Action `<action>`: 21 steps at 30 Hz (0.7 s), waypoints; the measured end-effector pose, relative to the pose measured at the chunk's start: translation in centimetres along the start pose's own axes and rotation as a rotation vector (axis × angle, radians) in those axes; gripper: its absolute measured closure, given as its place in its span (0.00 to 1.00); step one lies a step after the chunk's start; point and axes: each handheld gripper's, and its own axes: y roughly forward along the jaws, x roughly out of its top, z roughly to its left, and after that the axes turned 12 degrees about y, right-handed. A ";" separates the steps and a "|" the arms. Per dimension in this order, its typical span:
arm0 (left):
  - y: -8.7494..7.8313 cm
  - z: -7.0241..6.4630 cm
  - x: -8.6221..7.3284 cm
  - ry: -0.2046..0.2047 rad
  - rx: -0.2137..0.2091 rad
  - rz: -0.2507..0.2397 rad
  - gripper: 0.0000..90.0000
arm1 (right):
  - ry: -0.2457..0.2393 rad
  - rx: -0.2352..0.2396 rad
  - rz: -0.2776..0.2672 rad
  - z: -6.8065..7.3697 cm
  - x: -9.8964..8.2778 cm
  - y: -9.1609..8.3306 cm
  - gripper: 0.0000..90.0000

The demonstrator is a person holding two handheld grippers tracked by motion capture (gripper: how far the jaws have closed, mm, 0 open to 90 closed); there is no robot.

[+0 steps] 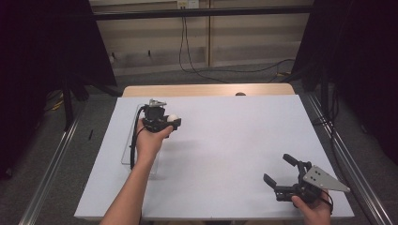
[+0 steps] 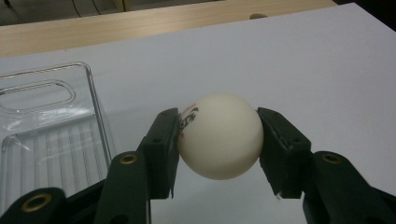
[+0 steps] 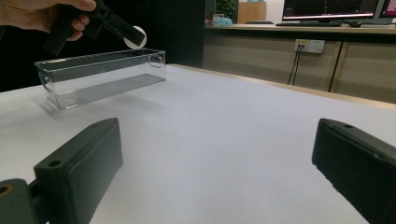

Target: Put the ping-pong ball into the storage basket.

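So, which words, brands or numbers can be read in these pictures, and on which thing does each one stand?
Ball: dark and red print at its left edge, turned away, not readable.
Monitor: red marks, too small to read.
Clear box: no print seen.

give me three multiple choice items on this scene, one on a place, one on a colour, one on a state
1. Where is the clear plastic box?
A. at the table's left side
B. at the table's right edge
C. on the floor

2. What colour is the ball?
A. orange
B. white
C. green

3. How do the jaws of the right gripper stand?
A. shut on the ball
B. shut on the box
C. open, with nothing between them

Key:
1. A, the high view shows it lying under the left gripper on the white table.
2. B, the left gripper view shows it white with small print, pinched between the jaws.
3. C, the right gripper view shows bare table between them.
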 end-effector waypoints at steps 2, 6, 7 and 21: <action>-0.2 0.2 0.0 0.006 0.000 0.008 0.57 | 0.008 -0.006 -0.007 0.0 0.0 0.0 0.01; -0.4 0.4 -0.2 0.001 0.005 0.007 0.57 | 0.005 0.000 -0.001 0.0 0.0 0.0 0.01; -0.4 0.3 -0.2 -0.011 0.004 0.000 0.57 | 0.012 -0.006 -0.007 0.0 0.0 0.0 0.01; -1.2 1.1 -0.7 -0.019 0.010 0.007 0.57 | 0.000 -0.001 -0.002 0.0 0.0 0.0 0.01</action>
